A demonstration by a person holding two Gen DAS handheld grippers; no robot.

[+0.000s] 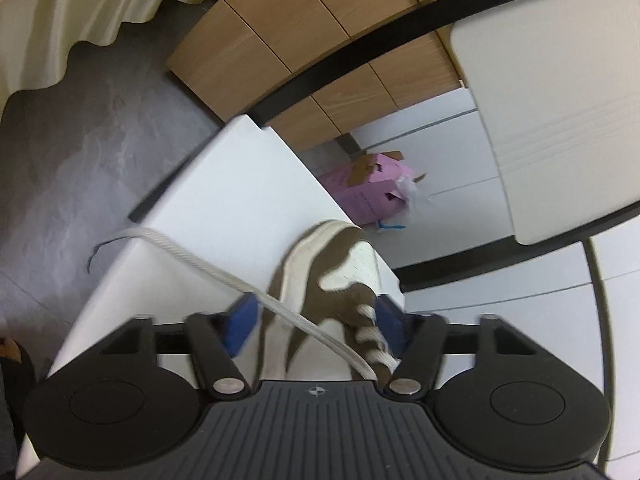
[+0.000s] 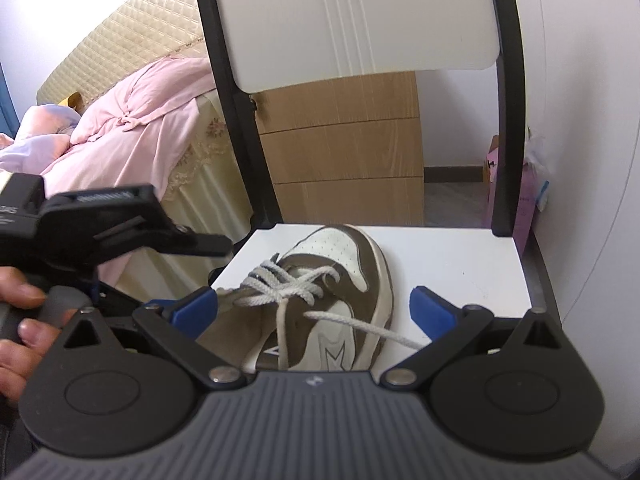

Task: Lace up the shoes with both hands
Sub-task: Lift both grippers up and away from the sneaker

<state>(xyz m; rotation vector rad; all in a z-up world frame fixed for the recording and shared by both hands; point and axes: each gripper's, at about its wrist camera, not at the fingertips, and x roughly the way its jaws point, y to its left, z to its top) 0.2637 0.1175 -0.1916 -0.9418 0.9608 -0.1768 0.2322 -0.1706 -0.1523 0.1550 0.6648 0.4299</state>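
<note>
Two loose lace ends (image 2: 362, 326) trail from the brown-and-white sneaker (image 2: 320, 300) on the chair seat (image 2: 460, 264); left gripper (image 1: 316, 322) and right gripper (image 2: 314, 310), both open and empty, must each pinch one.

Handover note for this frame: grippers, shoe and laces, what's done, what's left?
Left gripper: open over the shoe, one loose lace end running between its fingers, not pinched.
Right gripper: wide open, empty, the other lace end in front of it.
Shoe lies on the white chair seat.
Done: laces crossed through the eyelets.
Left: grab both ends, tie the knot.
</note>
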